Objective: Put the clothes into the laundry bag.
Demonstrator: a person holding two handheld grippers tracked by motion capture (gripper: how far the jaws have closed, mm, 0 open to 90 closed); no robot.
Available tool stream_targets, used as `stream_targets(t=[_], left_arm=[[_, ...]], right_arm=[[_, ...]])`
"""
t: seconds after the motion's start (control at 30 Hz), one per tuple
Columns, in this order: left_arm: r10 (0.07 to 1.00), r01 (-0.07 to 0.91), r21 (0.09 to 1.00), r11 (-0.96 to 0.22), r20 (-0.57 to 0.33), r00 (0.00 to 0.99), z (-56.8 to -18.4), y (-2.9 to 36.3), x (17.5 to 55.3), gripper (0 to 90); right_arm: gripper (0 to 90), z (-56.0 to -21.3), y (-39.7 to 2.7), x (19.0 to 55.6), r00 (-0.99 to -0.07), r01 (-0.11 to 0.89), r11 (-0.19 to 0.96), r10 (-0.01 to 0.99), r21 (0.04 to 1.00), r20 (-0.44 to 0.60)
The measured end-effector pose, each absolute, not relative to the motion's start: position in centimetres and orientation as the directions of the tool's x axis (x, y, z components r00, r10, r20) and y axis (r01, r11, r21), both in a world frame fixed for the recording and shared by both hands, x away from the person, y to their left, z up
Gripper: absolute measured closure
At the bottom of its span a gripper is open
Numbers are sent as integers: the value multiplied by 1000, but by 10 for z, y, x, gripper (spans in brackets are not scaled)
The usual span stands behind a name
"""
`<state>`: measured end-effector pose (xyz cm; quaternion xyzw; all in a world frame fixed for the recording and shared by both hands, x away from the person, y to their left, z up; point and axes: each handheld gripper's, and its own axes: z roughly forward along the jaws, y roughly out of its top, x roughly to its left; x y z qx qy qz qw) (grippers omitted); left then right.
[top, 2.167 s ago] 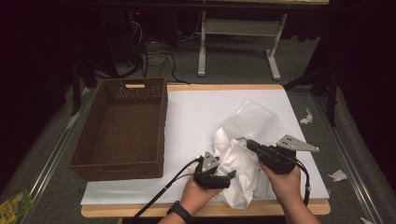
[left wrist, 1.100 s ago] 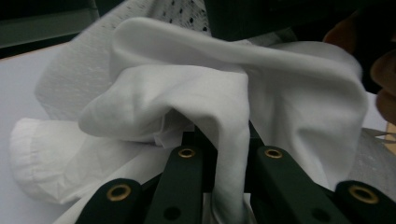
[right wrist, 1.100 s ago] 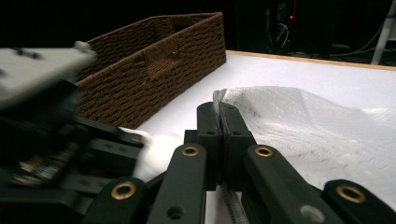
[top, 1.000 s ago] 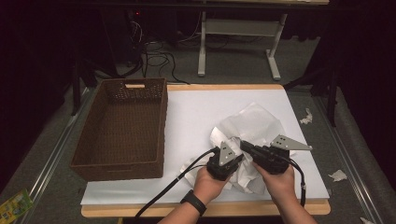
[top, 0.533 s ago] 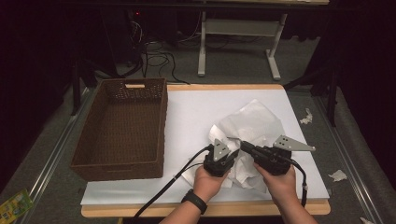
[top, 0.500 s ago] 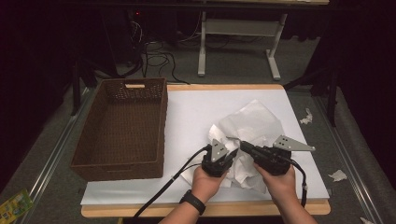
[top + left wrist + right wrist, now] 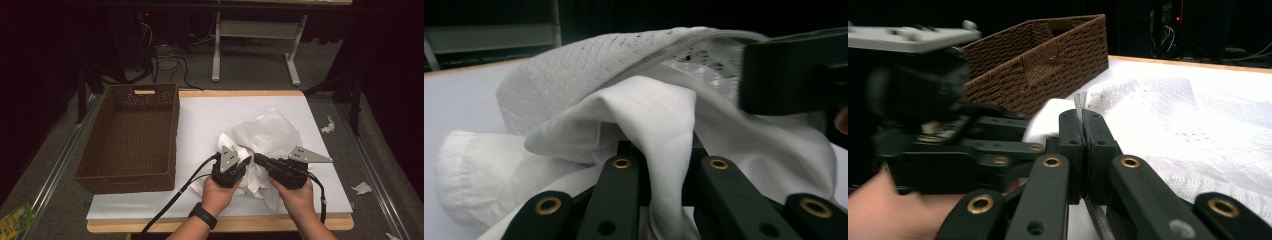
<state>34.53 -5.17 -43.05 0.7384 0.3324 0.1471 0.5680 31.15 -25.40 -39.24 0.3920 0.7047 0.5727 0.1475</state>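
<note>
Now both hands sit low at the near edge of the counter [image 7: 200, 115], forearms coming in side by side, wrists close together. The left hand [image 7: 216, 192] wraps the body of the left tool [image 7: 239, 167] and aims it forward and a little to the right, grey plate facing up. The right hand [image 7: 296, 196] holds the right tool [image 7: 257, 159] turned leftward, so the two tips nearly meet over the cloth.

And the cloth is the thing in play: a white garment [image 7: 267, 137], crumpled in a heap on the right half of the counter, well apart from the brown wicker basket [image 7: 132, 135] on the left. Its bulk runs from the near edge by the hands away toward the far right, where a flatter textured panel spreads out; no clear front or top can be told from this bundle.

Look at the left gripper view: the left tool's jaws stand narrow, pinched on a soft fold of the white garment [image 7: 659, 130] that rises between them and drapes over their tips, with the rest of the fabric mounded just beyond. The right tool shows there as a dark blurred block at the upper right.

Over in the right gripper view, the right tool [image 7: 1082, 145] is clamped tight on a thin seam edge of the garment [image 7: 1168, 115], standing upright between the pads; the fabric spreads to the right, the basket [image 7: 1048, 60] behind, and the left tool looms just beside at left.
</note>
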Motion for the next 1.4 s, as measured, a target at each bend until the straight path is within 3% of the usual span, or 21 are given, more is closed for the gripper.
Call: stream_targets(t=[0.27,0.37,0.5,0.57,0.8,1.0,1.1,1.13,1.23,1.4], left_arm=[[686,381,910,-161,-174,706,-457,-71,367,793],[668,373,914,-158,-179,722,-456,-68,366,677],[639,334,933,-136,-175,749,-448,-55,355,405],[634,319,938,-135,-166,755,-445,-46,348,314],[668,317,936,-153,-138,731,-455,-14,332,156],[658,422,871,-254,-165,735,-479,-25,341,188],[651,446,849,-284,-171,740,-480,-29,345,335],[644,446,843,-300,-166,747,-481,-30,346,464],[634,437,846,-306,-161,757,-480,-31,345,691],[633,409,868,-283,-151,759,-478,-26,340,798]], right_arm=[[894,-394,-257,310,-653,391,31,713,920,254],[894,-394,-260,312,-647,389,30,720,921,250],[894,-393,-265,312,-636,387,21,730,922,251],[893,-393,-266,312,-632,387,17,733,922,252],[893,-392,-269,312,-624,390,10,739,921,256],[893,-393,-265,314,-627,389,21,738,921,248],[893,-393,-264,313,-629,390,24,737,920,247],[893,-393,-264,314,-630,388,26,737,921,244],[893,-394,-264,314,-629,393,26,737,919,248],[893,-393,-263,314,-631,389,28,736,921,245]])
